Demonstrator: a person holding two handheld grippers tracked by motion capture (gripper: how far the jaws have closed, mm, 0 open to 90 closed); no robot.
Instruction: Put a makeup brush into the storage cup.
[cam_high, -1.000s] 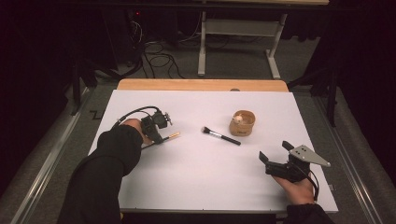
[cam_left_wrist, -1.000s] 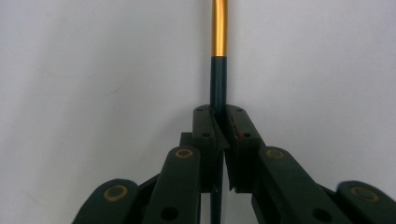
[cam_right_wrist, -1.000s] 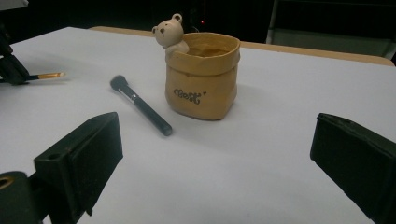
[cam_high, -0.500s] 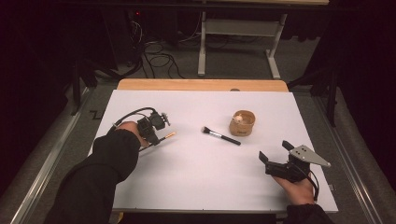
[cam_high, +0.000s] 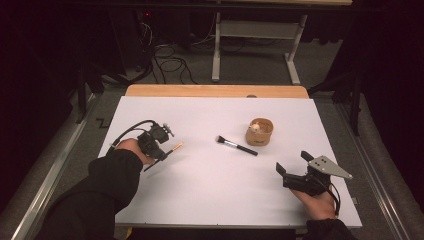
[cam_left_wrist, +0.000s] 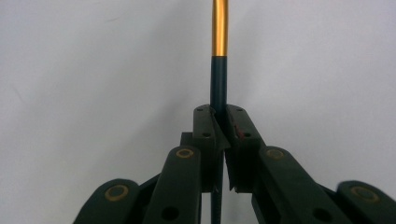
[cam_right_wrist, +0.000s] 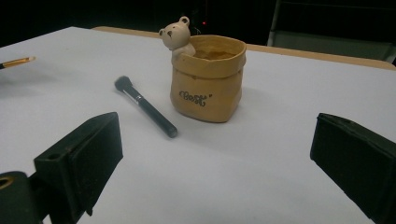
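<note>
This looks like a lab or recording studio: a white-topped table (cam_high: 210, 180) stands on grey carpet (cam_high: 250, 75) in a dark room, loose cables (cam_high: 170, 62) lie tangled on the floor behind it, and a metal desk frame (cam_high: 255, 50) stands beyond.

Obstacles mid-table: black makeup brush with silver ferrule (cam_high: 237, 146) lying just beside tan ceramic bear pot (cam_high: 260, 132); white tabletop (cam_high: 210, 185) elsewhere free.

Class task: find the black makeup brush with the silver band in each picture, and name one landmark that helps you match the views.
High view: makeup brush at table centre, left of the bear pot.
Left gripper view: not in it.
Right gripper view: makeup brush left of the pot.
Shared landmark: the bear pot.
</note>
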